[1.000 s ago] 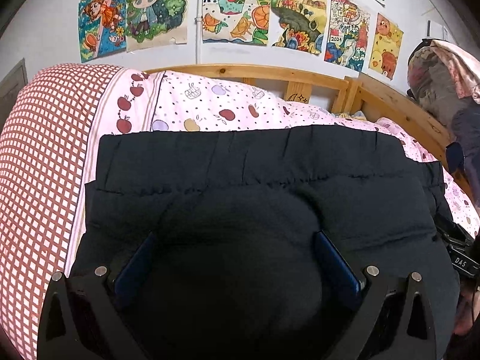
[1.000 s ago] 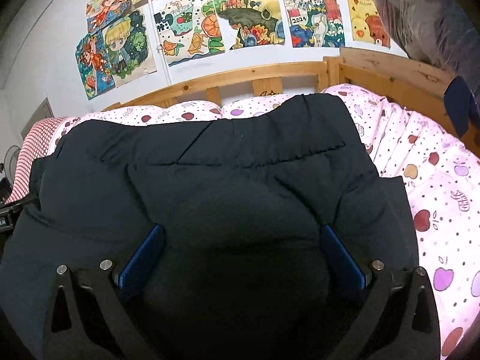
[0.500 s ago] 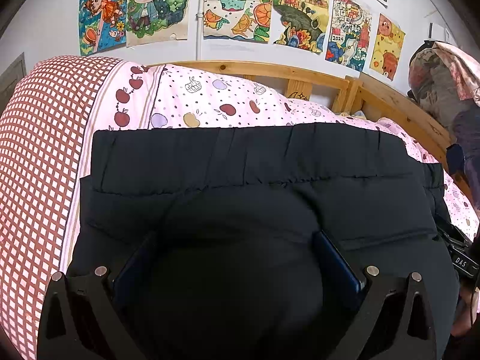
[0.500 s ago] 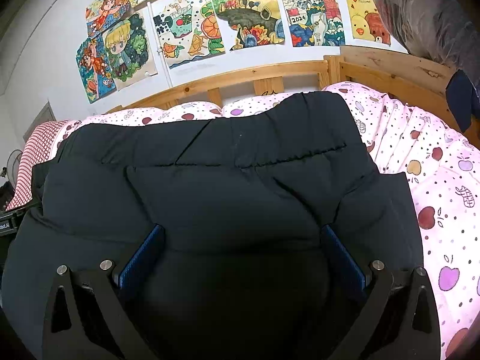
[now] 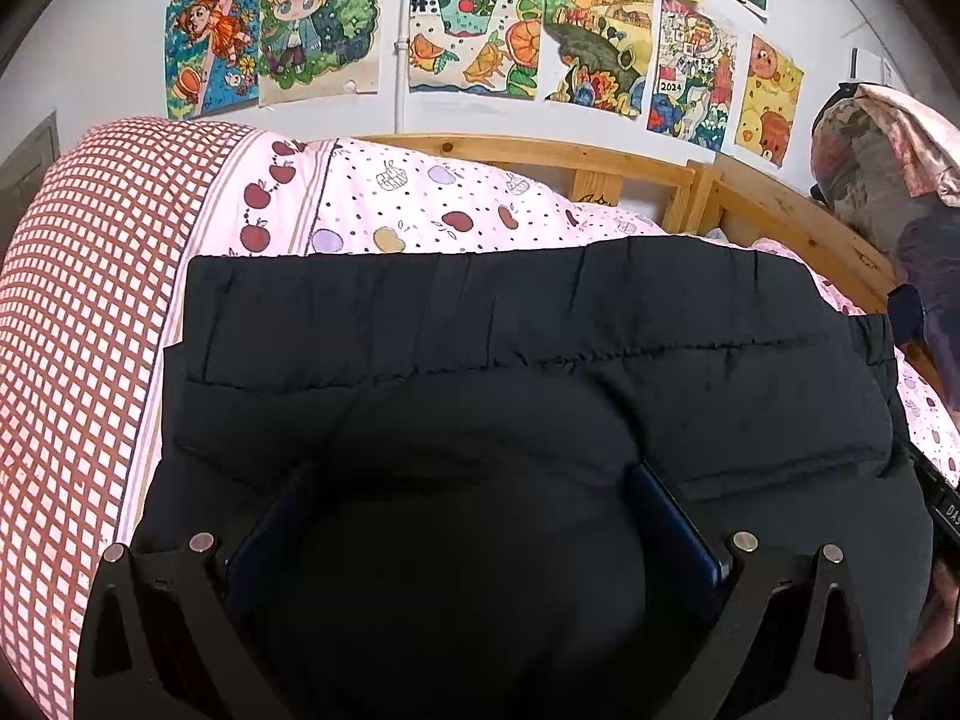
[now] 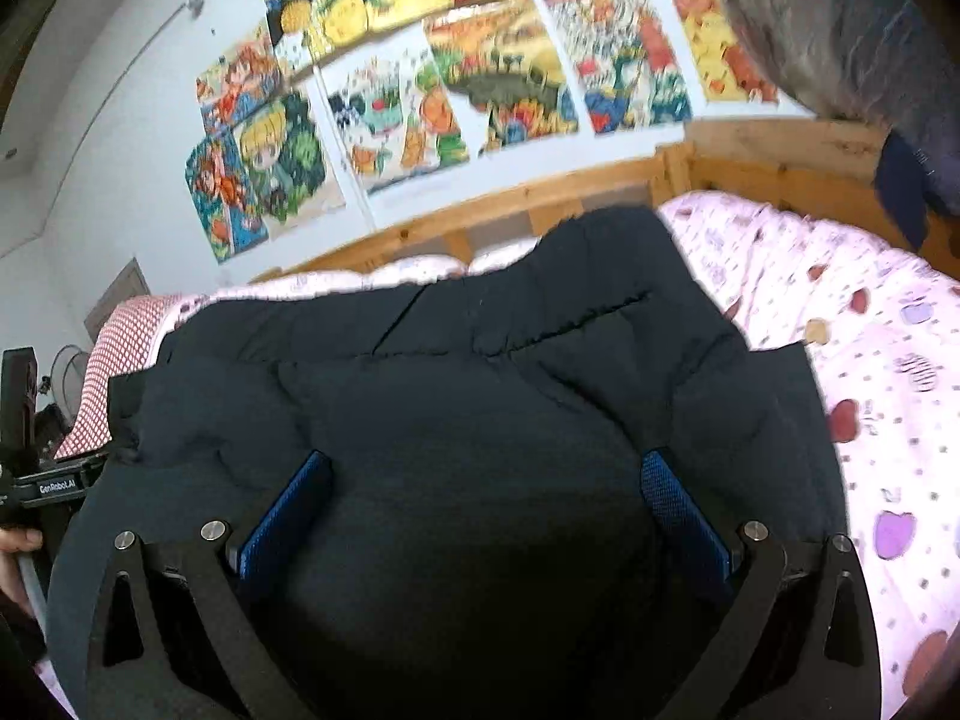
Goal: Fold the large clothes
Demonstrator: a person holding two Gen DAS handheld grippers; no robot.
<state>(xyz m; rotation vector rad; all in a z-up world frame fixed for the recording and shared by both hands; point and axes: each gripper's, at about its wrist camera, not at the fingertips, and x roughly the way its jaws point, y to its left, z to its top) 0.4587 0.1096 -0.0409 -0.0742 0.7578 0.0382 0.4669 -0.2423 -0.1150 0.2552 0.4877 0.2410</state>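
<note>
A bed (image 5: pixel 456 210) with a pink fruit-print cover fills both views, and on it a large black padded garment (image 5: pixel 510 324) is spread, reaching from the near edge toward the wooden headboard (image 5: pixel 600 153) at 12 o'clock. In the left wrist view its far hem runs straight from 9 o'clock to 3 o'clock, so the long axis shown there is judged to lie across the bed, with the gathered seam parallel to that hem. In the right wrist view the same garment (image 6: pixel 480 372) rises to a blunt peak at 1 o'clock, and its right edge falls away toward 4 o'clock onto the cover.

The step in hand is judged to be a fold of the near part of the garment away from the person, both ends being carried together. A thick puff of black cloth bulges between the blue pads of the left gripper (image 5: pixel 474 510), whose fingers stand wide apart with the cloth filling the gap. The right gripper (image 6: pixel 480 510) is set likewise, wide and packed with cloth. Whether the pads truly pinch the fabric or merely rest around it cannot be told.

The next move is judged to call for the gathered edge to be laid down evenly toward 12 o'clock, both sides kept level, before any release.
</note>
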